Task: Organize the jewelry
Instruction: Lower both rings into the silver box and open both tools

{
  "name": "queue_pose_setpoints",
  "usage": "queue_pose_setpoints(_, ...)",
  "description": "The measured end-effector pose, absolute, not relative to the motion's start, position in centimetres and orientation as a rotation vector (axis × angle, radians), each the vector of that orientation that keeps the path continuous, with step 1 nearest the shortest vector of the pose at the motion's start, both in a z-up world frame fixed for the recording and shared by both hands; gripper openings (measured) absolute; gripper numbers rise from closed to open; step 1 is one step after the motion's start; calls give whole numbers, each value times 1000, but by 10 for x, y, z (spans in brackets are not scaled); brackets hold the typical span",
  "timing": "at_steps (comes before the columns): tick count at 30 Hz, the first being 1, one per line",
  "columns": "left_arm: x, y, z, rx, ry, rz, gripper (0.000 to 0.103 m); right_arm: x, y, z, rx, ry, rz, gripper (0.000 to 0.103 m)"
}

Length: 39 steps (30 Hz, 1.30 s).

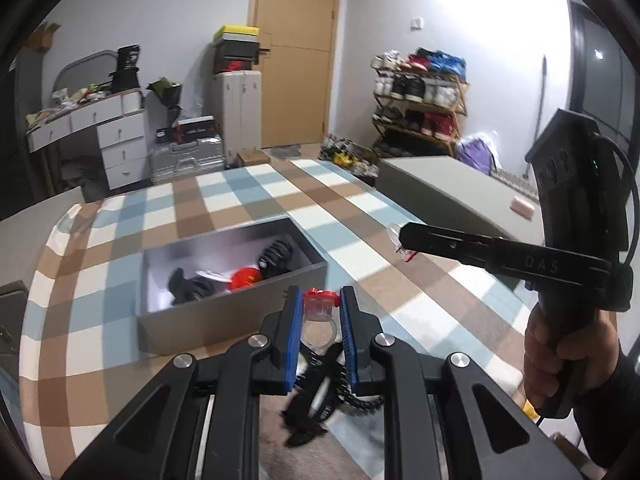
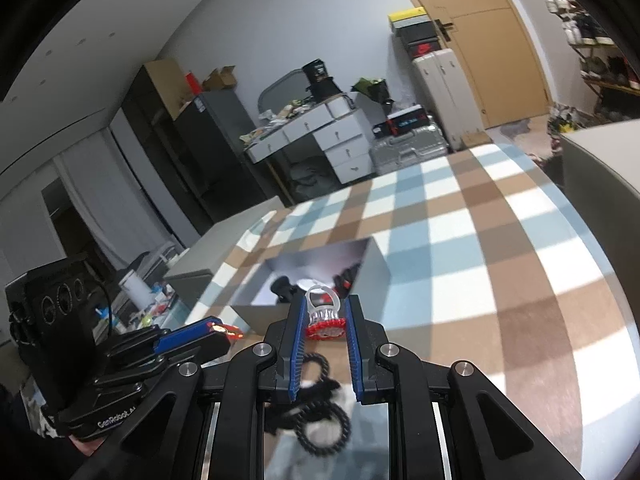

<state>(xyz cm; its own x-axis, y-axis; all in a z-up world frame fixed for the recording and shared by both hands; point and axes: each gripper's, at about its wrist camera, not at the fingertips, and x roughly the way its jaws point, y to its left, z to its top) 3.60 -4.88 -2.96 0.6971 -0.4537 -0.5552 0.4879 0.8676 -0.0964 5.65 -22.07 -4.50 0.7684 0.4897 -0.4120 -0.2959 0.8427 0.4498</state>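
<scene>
Clear glossy plastic ring point(image 1: 317, 312), matt grey box point(image 1: 224, 280), checked cloth point(image 1: 360, 208)

2 toy rings point(image 1: 318, 306) point(image 2: 324, 316), 1 gray box point(image 1: 240, 312), several black hair ties point(image 1: 320, 396).

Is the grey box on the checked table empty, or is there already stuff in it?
Not empty. The open grey box already holds black hair ties and a red piece.

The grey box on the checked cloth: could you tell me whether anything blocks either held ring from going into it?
Nothing visible does. The grey box is open-topped, and both the left ring and right ring are held above the checked cloth just short of its near wall.
</scene>
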Motion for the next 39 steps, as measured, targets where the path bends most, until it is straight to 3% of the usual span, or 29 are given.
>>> queue_pose_setpoints(14,94,1,-24,-82,604,-435,13,116,-169,-16,299,538,568,18)
queue_pose_setpoints(39,152,3,-61,-178,739,-508,13,197,-144,-64,281,699,569,18)
